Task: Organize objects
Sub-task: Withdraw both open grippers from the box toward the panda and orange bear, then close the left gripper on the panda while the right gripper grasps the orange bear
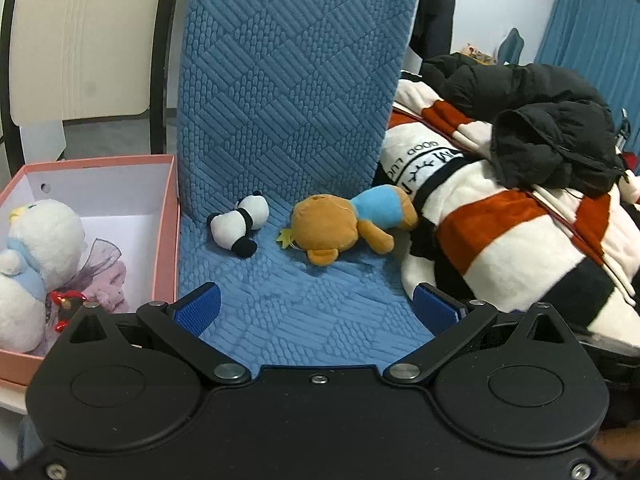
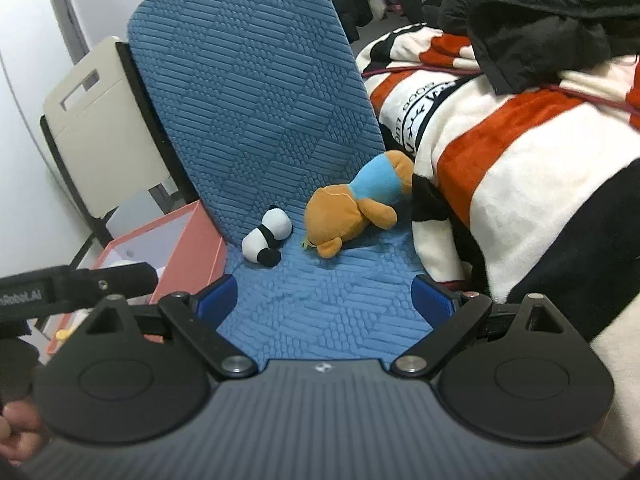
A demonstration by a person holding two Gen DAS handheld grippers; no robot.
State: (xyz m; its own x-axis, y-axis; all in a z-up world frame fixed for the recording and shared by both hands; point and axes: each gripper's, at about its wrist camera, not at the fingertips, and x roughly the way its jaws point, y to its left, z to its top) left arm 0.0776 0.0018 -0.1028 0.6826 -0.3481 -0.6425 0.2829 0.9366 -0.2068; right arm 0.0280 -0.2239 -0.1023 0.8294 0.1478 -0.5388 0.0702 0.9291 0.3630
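Note:
A small panda plush (image 1: 236, 224) (image 2: 266, 238) and an orange bear plush in a blue shirt (image 1: 344, 226) (image 2: 354, 210) lie side by side on a blue quilted chair cushion (image 1: 288, 312) (image 2: 320, 312). To the left stands a pink box (image 1: 166, 240) (image 2: 192, 240) holding a white fluffy plush (image 1: 36, 264) and a pinkish plush (image 1: 110, 284). My left gripper (image 1: 318, 308) is open above the seat, short of both toys, with nothing between its fingers. My right gripper (image 2: 324, 300) is open too, likewise short of them and empty.
A heap of striped red, white and black blanket (image 1: 500, 232) (image 2: 520, 160) with dark jackets (image 1: 540, 120) on top crowds the chair's right side. A beige folding chair (image 1: 80, 40) (image 2: 92, 120) stands behind the box. The left gripper's body (image 2: 72, 284) and a hand (image 2: 16, 428) show at left.

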